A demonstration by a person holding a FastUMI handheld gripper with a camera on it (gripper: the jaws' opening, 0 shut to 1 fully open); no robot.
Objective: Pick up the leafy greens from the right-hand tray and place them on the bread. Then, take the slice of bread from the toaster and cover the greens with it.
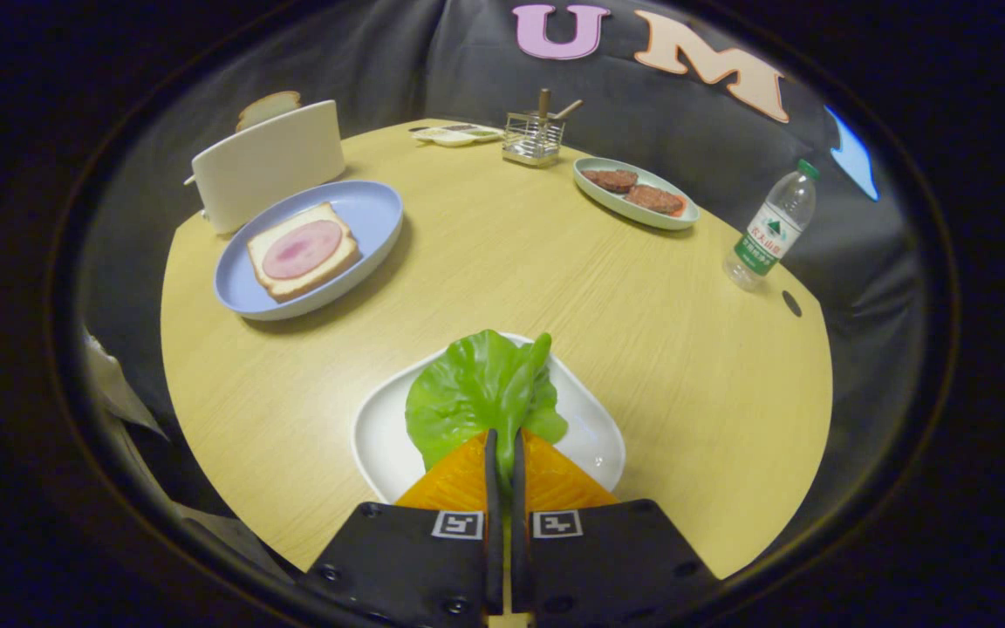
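My gripper is shut on the leafy greens, both fingers pinching the near edge of the leaf. The green leaf spreads out ahead of the fingers over a white tray; whether it still rests on the tray I cannot tell. Far beyond the fingers to the left, a blue plate holds a slice of bread topped with a round pink slice of ham. Behind that plate stands a white toaster with a slice of bread sticking out of its top.
A pale green oval plate with two brown patties lies at the far right of the round wooden table. A wire utensil holder and a small flat tray stand at the back. A water bottle stands near the right edge.
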